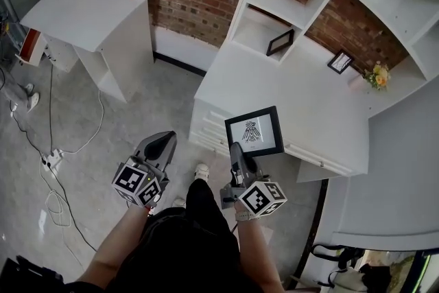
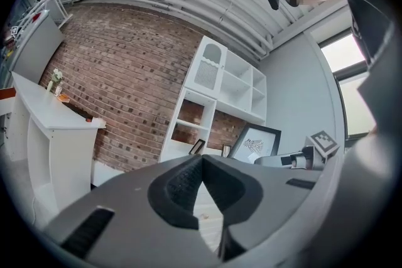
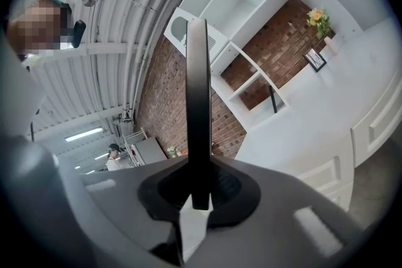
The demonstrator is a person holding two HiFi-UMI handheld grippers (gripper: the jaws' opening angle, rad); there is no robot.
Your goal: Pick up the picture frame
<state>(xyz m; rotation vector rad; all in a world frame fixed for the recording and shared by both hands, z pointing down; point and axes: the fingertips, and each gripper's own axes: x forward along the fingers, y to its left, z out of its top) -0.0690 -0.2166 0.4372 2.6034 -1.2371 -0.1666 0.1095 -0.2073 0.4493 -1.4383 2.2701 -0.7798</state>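
Note:
The picture frame (image 1: pixel 254 132) is black with a white mat and a dark drawing. It hangs in the air in front of the white cabinet (image 1: pixel 302 96), with my right gripper (image 1: pixel 236 149) shut on its lower edge. In the right gripper view the frame (image 3: pixel 198 97) stands edge-on, upright between the pads. From the left gripper view, the frame (image 2: pixel 256 142) faces me at the right, with the right gripper (image 2: pixel 295 160) beside it. My left gripper (image 1: pixel 165 141) floats to the left over the floor, its jaws together on nothing (image 2: pixel 201 159).
Two small black frames (image 1: pixel 280 42) (image 1: pixel 341 62) and a vase of flowers (image 1: pixel 377 76) stand on the white shelf unit against the brick wall. A white desk (image 1: pixel 89 10) stands at the far left. Cables and a power strip (image 1: pixel 53 160) lie on the grey floor.

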